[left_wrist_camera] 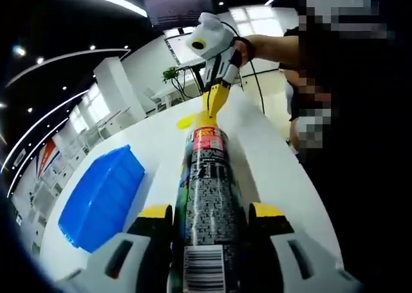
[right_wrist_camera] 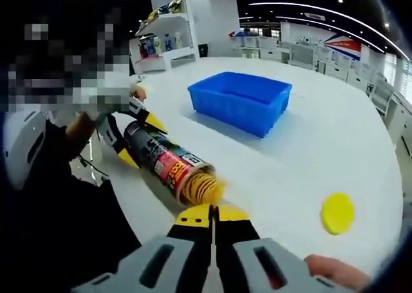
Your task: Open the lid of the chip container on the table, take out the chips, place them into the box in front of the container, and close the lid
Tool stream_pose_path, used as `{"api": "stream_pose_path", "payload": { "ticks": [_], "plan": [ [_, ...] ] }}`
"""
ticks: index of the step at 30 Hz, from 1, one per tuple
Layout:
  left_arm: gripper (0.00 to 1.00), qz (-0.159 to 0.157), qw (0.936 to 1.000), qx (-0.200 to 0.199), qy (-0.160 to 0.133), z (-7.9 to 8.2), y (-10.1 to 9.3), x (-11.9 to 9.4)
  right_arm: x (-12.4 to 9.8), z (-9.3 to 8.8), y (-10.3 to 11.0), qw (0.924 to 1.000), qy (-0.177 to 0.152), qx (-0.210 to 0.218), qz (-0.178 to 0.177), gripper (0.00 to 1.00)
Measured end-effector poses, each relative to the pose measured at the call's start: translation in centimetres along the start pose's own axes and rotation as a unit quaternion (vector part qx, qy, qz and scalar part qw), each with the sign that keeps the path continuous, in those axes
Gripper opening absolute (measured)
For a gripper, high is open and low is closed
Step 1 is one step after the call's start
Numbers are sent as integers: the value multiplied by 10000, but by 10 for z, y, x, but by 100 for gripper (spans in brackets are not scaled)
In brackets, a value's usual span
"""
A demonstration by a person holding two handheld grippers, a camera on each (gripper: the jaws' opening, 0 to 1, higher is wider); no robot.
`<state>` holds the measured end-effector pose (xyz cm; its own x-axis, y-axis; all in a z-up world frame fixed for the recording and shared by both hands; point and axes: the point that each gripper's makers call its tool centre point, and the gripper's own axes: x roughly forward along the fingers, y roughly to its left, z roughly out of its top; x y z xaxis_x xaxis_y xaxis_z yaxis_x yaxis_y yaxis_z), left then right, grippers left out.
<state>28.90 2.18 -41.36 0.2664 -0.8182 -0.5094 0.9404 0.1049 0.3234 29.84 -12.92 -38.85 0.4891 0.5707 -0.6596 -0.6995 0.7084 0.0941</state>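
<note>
Your left tongs (left_wrist_camera: 209, 216) are clamped on the chip can (left_wrist_camera: 207, 196), holding it sideways so its open mouth faces your right tongs (right_wrist_camera: 212, 217). Those look pressed together at the chips (right_wrist_camera: 201, 189). The yellow lid (right_wrist_camera: 337, 212) lies on the table (right_wrist_camera: 290, 158), and the blue box (right_wrist_camera: 239, 100) waits beyond.

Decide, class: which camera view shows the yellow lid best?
The right gripper view: the yellow lid lies whole on the table, unobstructed. In the left gripper view the lid is a small patch beyond the chip container.
</note>
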Motion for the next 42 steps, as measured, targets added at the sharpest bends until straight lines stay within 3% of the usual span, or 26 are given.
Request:
{"api": "stream_pose_path", "payload": {
  "ticks": [28,32,37,42],
  "plan": [
    [48,8,10000,19,71,-1,0,0,-23,20,-3,9987,-158,-345,-332,1],
    [48,8,10000,22,78,-1,-1,0,-32,37,-7,9963,-317,-569,-556,1],
    [48,12,10000,22,74,0,-1,0,-44,64,-15,9877,-460,-1095,-1021,1],
    [48,9,10000,18,82,0,0,0,-49,91,-13,9810,-589,-1426,-1179,1]
  ]
}}
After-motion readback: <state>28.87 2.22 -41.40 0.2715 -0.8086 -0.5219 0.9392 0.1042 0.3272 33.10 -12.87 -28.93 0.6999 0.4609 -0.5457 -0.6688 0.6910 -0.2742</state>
